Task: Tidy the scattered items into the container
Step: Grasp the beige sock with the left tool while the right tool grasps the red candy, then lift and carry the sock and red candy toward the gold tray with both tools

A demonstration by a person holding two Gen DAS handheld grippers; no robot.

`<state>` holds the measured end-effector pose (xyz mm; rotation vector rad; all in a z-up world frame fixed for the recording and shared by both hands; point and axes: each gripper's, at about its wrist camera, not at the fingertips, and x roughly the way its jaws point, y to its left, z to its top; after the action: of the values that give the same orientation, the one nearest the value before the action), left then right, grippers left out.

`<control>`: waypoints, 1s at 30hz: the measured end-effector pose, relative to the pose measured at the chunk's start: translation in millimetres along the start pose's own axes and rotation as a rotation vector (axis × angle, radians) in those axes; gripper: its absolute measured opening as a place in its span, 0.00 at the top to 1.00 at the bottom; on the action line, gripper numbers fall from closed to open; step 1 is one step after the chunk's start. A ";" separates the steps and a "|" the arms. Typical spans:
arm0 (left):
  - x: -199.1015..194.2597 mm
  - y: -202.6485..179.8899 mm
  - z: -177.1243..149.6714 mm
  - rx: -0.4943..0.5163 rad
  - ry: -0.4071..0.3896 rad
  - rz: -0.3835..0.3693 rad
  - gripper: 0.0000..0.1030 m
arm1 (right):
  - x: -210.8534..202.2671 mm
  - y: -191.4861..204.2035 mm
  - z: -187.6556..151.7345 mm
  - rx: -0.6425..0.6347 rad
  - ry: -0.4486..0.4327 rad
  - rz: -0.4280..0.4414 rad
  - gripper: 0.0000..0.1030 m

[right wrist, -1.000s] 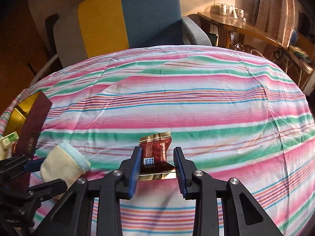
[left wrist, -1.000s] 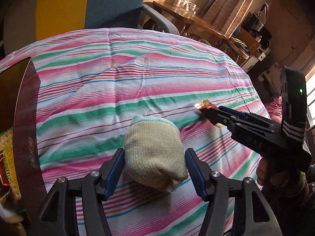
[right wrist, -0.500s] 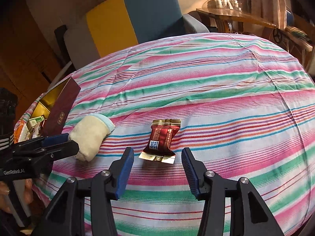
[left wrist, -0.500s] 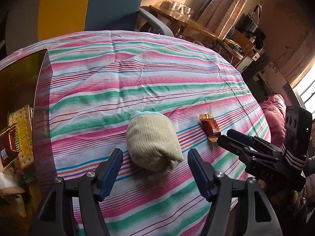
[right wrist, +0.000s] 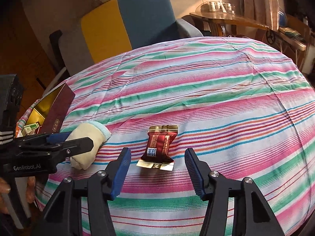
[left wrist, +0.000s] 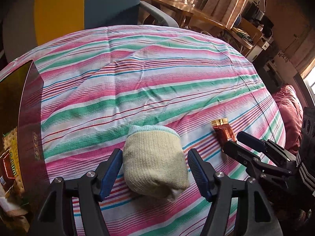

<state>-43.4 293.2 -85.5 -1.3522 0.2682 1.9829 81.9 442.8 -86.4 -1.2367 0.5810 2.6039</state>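
A rolled cream sock [left wrist: 154, 161] with a pale blue cuff lies on the striped tablecloth [left wrist: 157, 68]. My left gripper [left wrist: 155, 157] is open around the sock, a blue pad on each side with a thin gap. In the right wrist view the sock [right wrist: 86, 143] shows between the left gripper's [right wrist: 81, 138] fingers. A dark red snack packet [right wrist: 159, 146] with gold ends lies flat just ahead of my right gripper [right wrist: 157, 153], whose jaws are opening with nothing pressed. The left wrist view shows the packet [left wrist: 224, 131] at the right gripper's [left wrist: 232, 139] tips. The dark red box [left wrist: 29, 118] stands at the left.
The box [right wrist: 57, 108] has a gold lining and holds a cracker packet [left wrist: 11, 157] and other wrappers. A yellow and blue chair [right wrist: 128, 19] stands behind the table. A wooden side table [right wrist: 226, 17] is at the back right and a red cushion [left wrist: 289, 114] on the right.
The right gripper's jaws, tight around the snack packet a second ago, have spread and drawn back, leaving it flat on the cloth. The left gripper's jaws have widened slightly around the sock.
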 end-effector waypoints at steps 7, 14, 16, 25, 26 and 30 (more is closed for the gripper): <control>6.3 -0.8 -6.2 0.011 -0.024 0.005 0.38 | 15.7 3.9 6.7 0.000 0.012 -0.005 0.57; -6.9 -0.7 -20.1 0.019 -0.037 -0.031 0.39 | 10.8 14.1 0.7 -0.060 -0.001 -0.045 0.75; -10.6 0.2 -26.6 0.007 -0.034 -0.047 0.39 | 4.4 15.7 -4.1 -0.059 -0.002 -0.035 0.75; -16.6 7.8 -32.7 -0.035 -0.018 -0.059 0.33 | -0.6 19.9 -19.3 -0.056 0.003 -0.035 0.72; -17.1 6.8 -32.7 -0.035 -0.019 -0.060 0.33 | -0.8 19.9 -20.4 -0.053 0.005 -0.031 0.67; -11.8 -2.7 -31.7 -0.008 -0.012 -0.010 0.32 | -3.3 20.2 -23.3 -0.048 -0.001 -0.028 0.63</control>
<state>-16.2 273.1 -88.2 -1.3444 0.2480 1.9852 93.4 414.5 -91.9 -1.2490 0.4999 2.6097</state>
